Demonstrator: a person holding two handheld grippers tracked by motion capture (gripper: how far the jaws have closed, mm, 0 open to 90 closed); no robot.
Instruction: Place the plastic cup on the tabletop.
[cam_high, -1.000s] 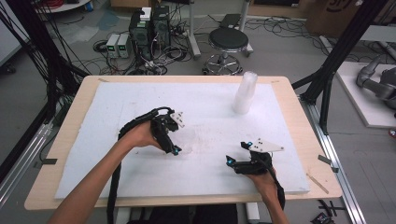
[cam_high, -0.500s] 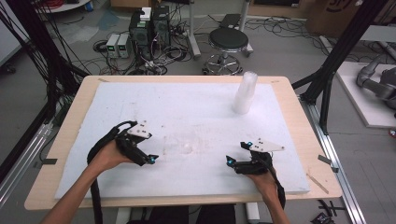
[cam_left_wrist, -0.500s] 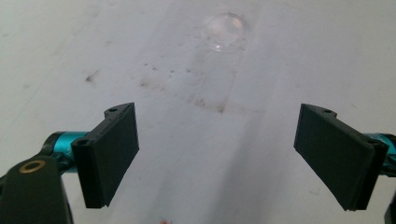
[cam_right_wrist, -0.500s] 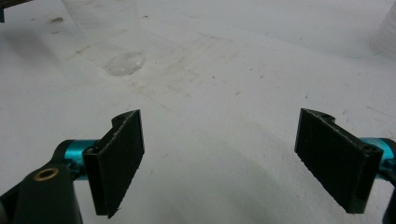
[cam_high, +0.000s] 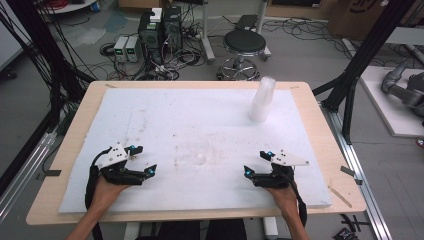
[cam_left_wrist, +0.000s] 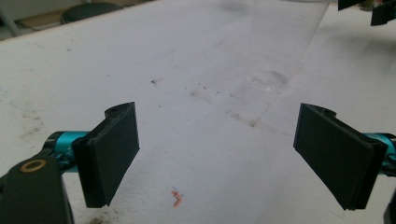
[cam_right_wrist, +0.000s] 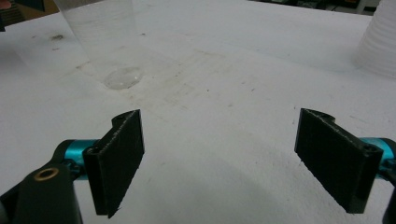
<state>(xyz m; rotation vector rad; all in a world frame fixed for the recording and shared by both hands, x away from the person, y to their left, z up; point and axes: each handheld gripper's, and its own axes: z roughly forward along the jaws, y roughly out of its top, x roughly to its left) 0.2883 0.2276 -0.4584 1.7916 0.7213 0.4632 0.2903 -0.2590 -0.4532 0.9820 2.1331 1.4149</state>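
Note:
A clear plastic cup (cam_high: 200, 152) stands upright mid-table on the white foam board (cam_high: 165, 115), hard to make out from above. It rises ahead of my left gripper (cam_left_wrist: 217, 149) as the clear cup (cam_left_wrist: 280, 42), and ahead of my right gripper (cam_right_wrist: 219, 158) as the clear cup (cam_right_wrist: 105, 37). From above, my left gripper (cam_high: 146, 160) rests at the front left and my right gripper (cam_high: 255, 163) at the front right. Both are open, hold nothing, and sit well apart from the cup. A stack of white cups (cam_high: 261, 100) stands at the back right, seen also as the stack (cam_right_wrist: 380, 42).
The foam board lies on a wooden table (cam_high: 320, 125). Black frame posts (cam_high: 360, 65) flank the table. Behind it are a stool (cam_high: 243, 45) and electronics with cables (cam_high: 160, 35) on the floor.
My left gripper has drawn back from the middle of the board, beside the clear cup, to the front left and lower. The cup stays standing. The right gripper has not moved.

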